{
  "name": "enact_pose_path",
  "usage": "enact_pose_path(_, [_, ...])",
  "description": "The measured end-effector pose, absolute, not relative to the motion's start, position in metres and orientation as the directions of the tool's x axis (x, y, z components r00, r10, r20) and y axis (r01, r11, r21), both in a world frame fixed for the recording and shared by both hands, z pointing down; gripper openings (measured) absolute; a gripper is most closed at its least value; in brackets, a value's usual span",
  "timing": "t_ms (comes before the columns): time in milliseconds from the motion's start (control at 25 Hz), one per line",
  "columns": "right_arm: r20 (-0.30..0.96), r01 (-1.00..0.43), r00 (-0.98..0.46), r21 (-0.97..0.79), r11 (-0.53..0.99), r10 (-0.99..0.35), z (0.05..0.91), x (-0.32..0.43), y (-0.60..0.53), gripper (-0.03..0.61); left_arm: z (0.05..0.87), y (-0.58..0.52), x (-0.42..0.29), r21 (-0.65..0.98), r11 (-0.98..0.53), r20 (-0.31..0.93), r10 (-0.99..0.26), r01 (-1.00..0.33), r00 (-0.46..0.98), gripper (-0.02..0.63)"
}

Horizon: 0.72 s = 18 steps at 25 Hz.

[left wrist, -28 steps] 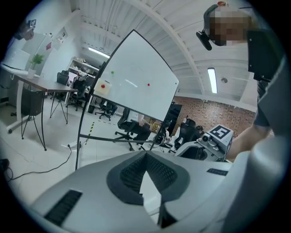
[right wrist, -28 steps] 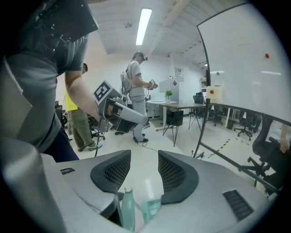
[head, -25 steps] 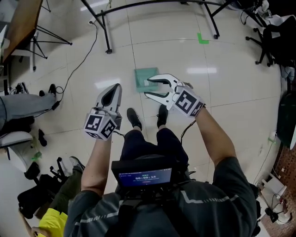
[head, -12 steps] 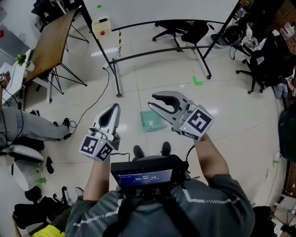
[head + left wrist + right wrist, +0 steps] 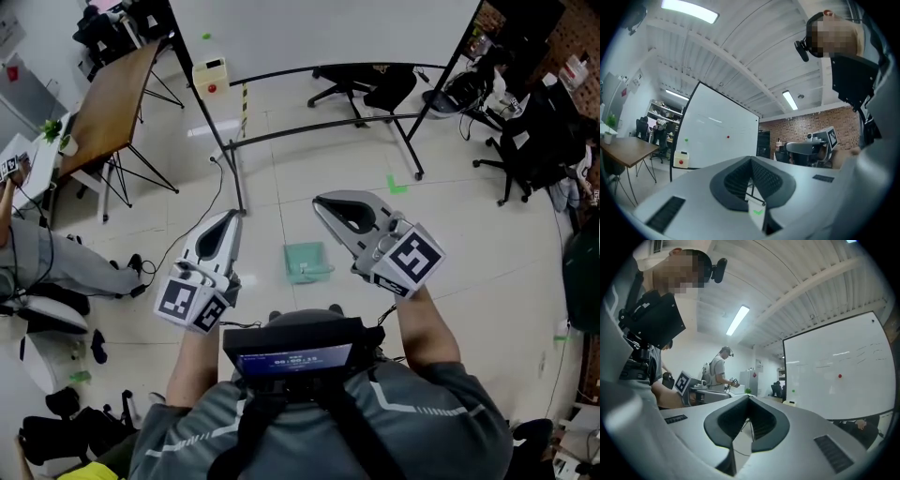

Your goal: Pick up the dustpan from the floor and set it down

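Pale green plastic dustpan [image 5: 307,261]: on the floor below and between both tools; handle and rim detail too small to tell. Black chest-mounted screen unit [image 5: 295,354]: behind the left gripper [image 5: 229,220] and right gripper [image 5: 321,202], covers most of the person's shoes; its readout is too small to read. White board on a black frame [image 5: 328,33]: ahead of both tools, cut off by the top edge. Seated person in grey trousers [image 5: 56,267]: left of the left gripper, cut off by the picture edge
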State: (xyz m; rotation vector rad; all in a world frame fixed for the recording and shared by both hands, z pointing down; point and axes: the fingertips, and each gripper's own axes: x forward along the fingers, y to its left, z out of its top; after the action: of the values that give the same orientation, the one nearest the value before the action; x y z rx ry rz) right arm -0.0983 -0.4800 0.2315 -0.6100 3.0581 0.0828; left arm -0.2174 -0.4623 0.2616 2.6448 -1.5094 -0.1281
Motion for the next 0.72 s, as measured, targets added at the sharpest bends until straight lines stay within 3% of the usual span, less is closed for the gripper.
enact_pose_path(720, [-0.028, -0.396, -0.918, 0.038, 0.917, -0.396, 0.222, -0.069, -0.47, 0.014, 0.259, -0.449, -0.194, 0.167, -0.481, -0.035, -0.875, -0.86, 0.483, 0.031])
